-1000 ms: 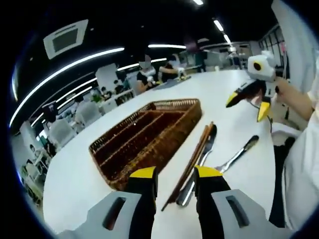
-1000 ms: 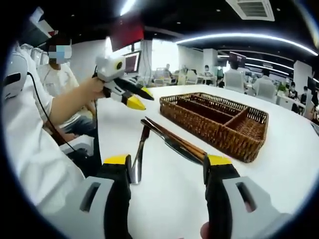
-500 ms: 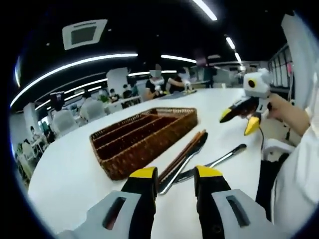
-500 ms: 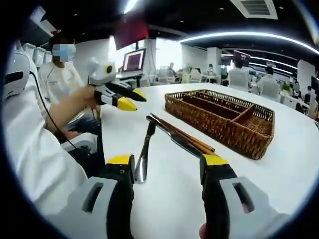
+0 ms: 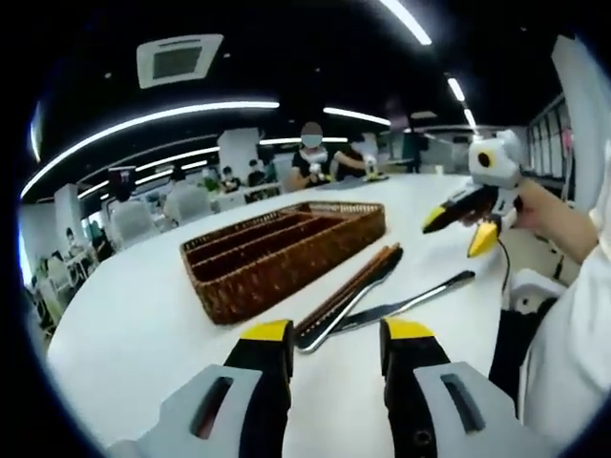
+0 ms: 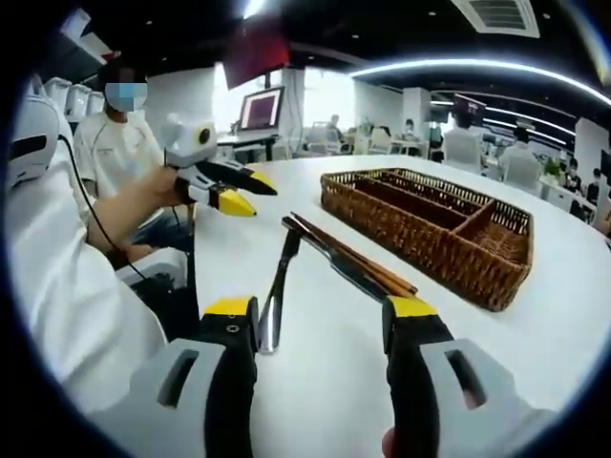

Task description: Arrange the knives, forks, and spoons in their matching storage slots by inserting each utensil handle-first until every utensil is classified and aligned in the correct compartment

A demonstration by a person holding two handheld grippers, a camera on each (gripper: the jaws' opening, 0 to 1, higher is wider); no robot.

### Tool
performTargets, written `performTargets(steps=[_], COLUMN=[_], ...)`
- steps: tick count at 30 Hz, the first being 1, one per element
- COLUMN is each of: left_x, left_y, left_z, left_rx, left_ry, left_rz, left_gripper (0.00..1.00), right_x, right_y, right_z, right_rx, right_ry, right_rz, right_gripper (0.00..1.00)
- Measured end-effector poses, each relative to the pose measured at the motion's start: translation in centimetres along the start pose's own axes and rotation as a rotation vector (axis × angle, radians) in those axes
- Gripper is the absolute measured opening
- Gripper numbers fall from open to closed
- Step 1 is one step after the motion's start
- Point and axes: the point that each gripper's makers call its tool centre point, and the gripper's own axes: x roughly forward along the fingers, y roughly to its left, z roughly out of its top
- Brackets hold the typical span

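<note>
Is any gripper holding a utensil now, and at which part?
Nothing is held. Both the left gripper and the right gripper are open, above the utensils lying on the table.

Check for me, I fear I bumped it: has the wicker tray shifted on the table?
No. The wicker tray keeps its gap and angle to the chopsticks beside it; only the cameras moved.

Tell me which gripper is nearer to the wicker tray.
Neither is clearly nearer. Both the left gripper and the right gripper hang open above the table, short of the wicker tray, with the cutlery lying between each of them and the tray.
</note>
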Motion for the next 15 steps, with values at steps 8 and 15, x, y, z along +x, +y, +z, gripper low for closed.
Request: performTargets(steps=[8,15], left_x=[0.1,0.1], left_y=[0.1,0.5], left_z=[-0.1,-0.4], left_rx=[-0.003,-0.013], left_ry=[0.0,0.001], left_rz=[-0.005,0.0], left_gripper=[0.36,0.36], right_x=[0.4,0.9], right_y=[-0.4,-1.2], right_z=[0.2,0.3], right_rx=[-0.009,-0.018], right_ry=[0.009,0.021], right_rz=[0.003,0.006], right_gripper=[0.53,0.52])
